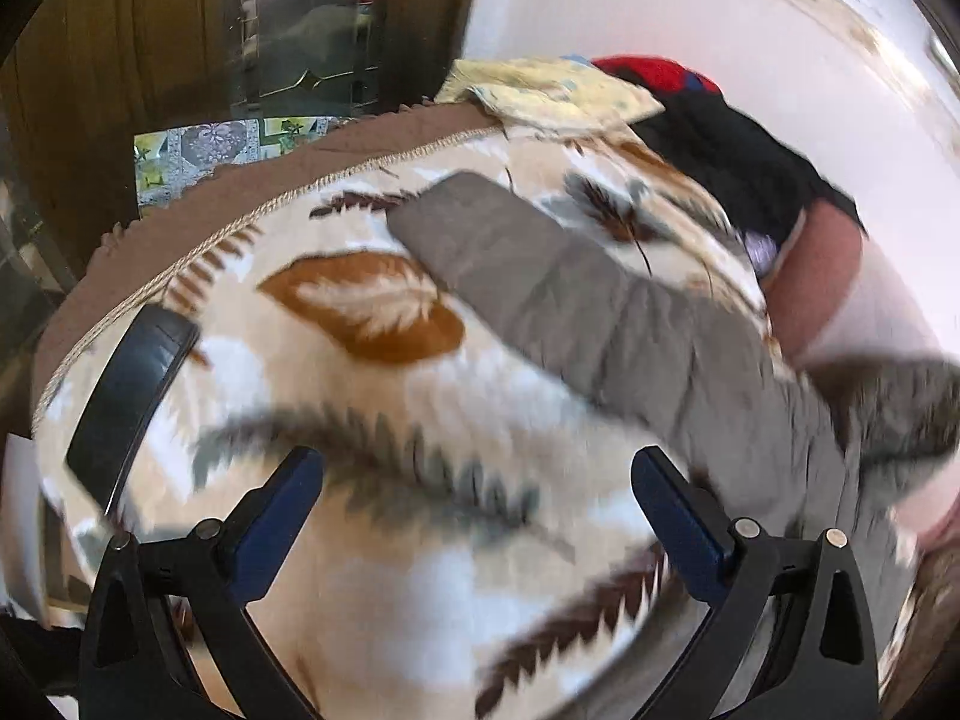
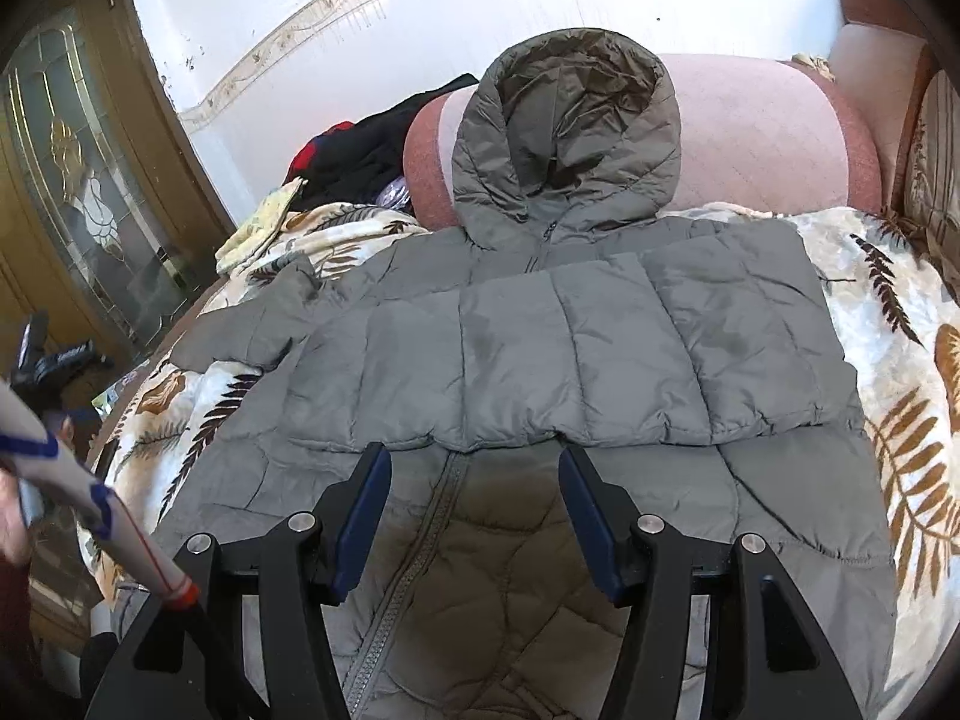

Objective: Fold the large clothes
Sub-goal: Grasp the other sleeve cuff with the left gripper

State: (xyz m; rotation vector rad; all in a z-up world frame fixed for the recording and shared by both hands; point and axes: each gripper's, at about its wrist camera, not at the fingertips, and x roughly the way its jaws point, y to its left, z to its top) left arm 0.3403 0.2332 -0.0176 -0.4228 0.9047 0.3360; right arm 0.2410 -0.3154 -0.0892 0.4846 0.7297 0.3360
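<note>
One grey puffer jacket (image 2: 540, 360) lies spread on a leaf-patterned blanket (image 2: 900, 432) that covers a bed, front side up, its zipper (image 2: 396, 570) running toward the right wrist camera. The hood (image 2: 564, 138) rests against a pink bolster (image 2: 762, 138) at the far edge. One sleeve is folded across the chest, forming a flat band from side to side; the other sleeve (image 1: 570, 294) stretches out to the jacket's left over the blanket, and the left wrist view shows it lying diagonally, somewhat blurred.

The right gripper (image 2: 474, 480) hovers above the jacket's lower front, just short of the folded sleeve's edge, its fingers apart and holding nothing. The left gripper (image 1: 477, 498) hangs over bare blanket near the outstretched sleeve, fingers also wide apart and empty.

Beyond the blanket sit a black and red garment (image 2: 366, 150) and a pale yellow cloth (image 2: 258, 228), close to the white wall. A wooden door with a glass panel (image 2: 78, 192) stands at the left.
</note>
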